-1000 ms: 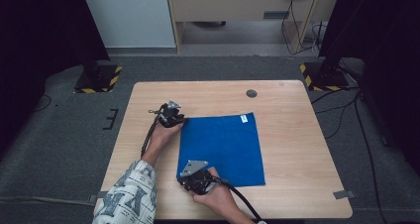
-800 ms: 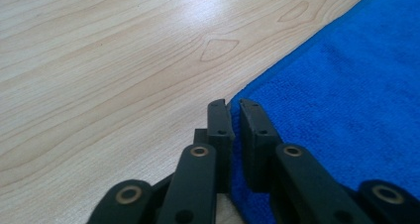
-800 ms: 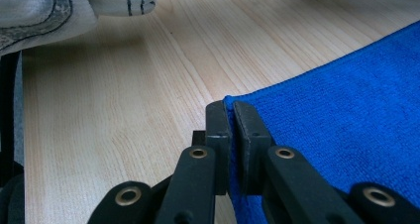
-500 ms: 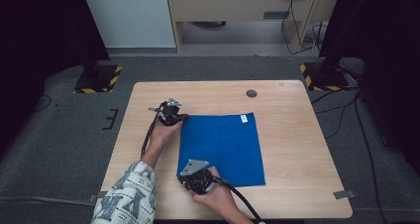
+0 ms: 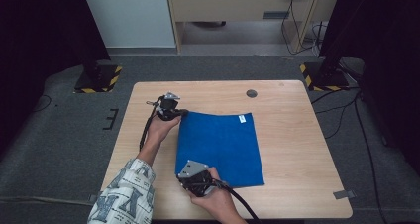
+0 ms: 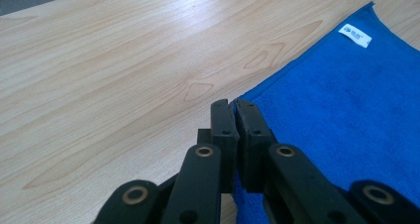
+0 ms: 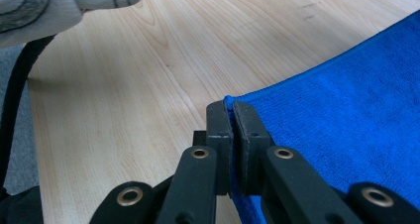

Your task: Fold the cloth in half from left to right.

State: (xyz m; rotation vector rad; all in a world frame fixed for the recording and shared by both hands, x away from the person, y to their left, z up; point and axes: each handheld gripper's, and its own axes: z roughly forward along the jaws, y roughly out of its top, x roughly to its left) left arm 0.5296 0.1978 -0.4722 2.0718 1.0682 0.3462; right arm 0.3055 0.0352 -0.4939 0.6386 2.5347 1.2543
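Observation:
A blue cloth (image 5: 220,147) lies spread flat on the wooden table (image 5: 297,149), with a white label (image 5: 242,118) at its far right corner. My left gripper (image 5: 182,113) is shut on the cloth's far left corner. In the left gripper view the jaws (image 6: 234,105) pinch the blue edge (image 6: 337,95), with the label (image 6: 354,34) farther off. My right gripper (image 5: 181,173) is shut on the near left corner. The right gripper view shows its jaws (image 7: 231,107) closed on the cloth's hem (image 7: 346,100), slightly lifted off the wood.
A small dark round disc (image 5: 251,93) sits in the tabletop near the far edge. A patterned sleeve (image 7: 34,6) and a black cable (image 7: 15,85) lie to the left. Two stands with yellow-black striped bases (image 5: 99,80) flank the table on the floor.
The left hand has risen a little, with the cloth's far left corner in its jaws. The right hand has kept still.

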